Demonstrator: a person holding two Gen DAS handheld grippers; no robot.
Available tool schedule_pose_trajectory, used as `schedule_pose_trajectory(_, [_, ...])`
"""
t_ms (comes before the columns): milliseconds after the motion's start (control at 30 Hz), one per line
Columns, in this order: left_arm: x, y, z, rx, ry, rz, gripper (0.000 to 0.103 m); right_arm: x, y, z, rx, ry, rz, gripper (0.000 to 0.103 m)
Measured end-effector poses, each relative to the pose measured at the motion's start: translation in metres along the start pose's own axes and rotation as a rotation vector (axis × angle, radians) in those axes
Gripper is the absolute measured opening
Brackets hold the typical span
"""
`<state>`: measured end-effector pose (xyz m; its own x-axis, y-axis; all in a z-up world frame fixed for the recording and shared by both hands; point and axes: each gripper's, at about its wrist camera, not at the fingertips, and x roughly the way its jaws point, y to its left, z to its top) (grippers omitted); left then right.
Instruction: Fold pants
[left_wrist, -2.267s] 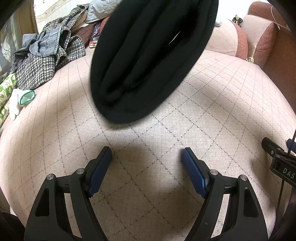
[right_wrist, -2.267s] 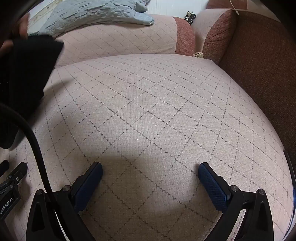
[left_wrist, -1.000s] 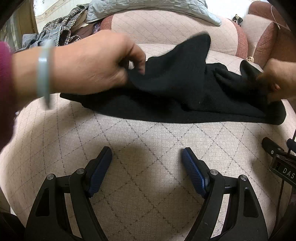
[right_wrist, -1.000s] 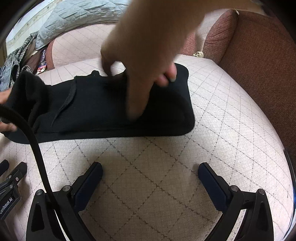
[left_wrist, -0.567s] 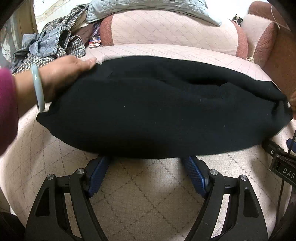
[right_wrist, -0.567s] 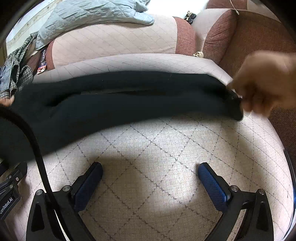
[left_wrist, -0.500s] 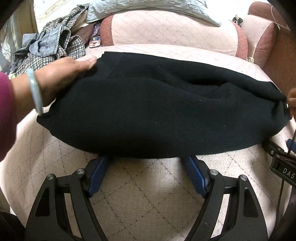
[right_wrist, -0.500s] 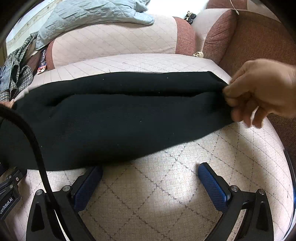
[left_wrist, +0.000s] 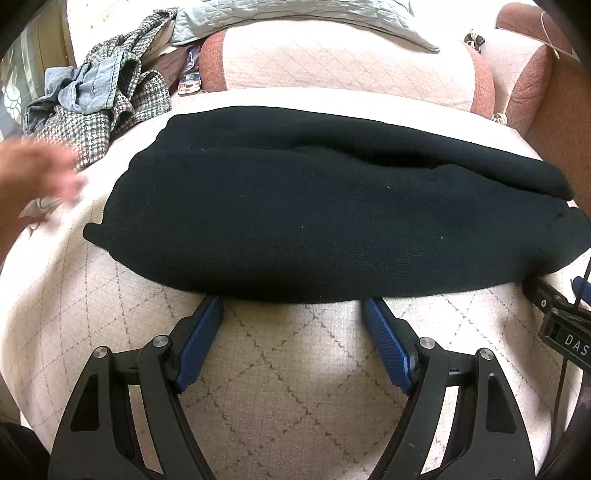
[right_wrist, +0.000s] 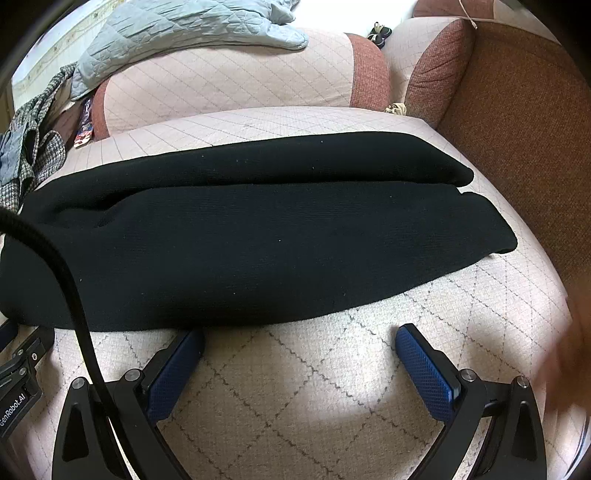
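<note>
pants (left_wrist: 325, 229) on sofa seat (left_wrist: 295, 369) — clothes pile (left_wrist: 99, 107) behind-left

A pale quilted sofa seat (left_wrist: 295, 369) with a dark diamond stitch fills the foreground. Along its back edge stands a pink cushion (right_wrist: 229, 85) with rust-red ends, a grey-blue quilted blanket (right_wrist: 177, 26) draped over it. At the seat's far left corner lies a heap of houndstooth cloth (left_wrist: 110, 110) with denim (left_wrist: 92, 85) bundled on top. A brown armrest (right_wrist: 517, 110) borders the right edge.
</note>
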<state>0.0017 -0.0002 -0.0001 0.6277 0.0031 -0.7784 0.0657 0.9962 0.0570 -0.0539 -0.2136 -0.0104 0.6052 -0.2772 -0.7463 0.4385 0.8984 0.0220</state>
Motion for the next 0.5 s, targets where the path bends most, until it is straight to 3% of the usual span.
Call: schedule_pose_trajectory(500, [0.0000,-0.0024,0.0007,0.018,-0.001,0.021,0.080,-0.0003,-0.0007,-0.0004,0.012,-0.011,0.014,0.103])
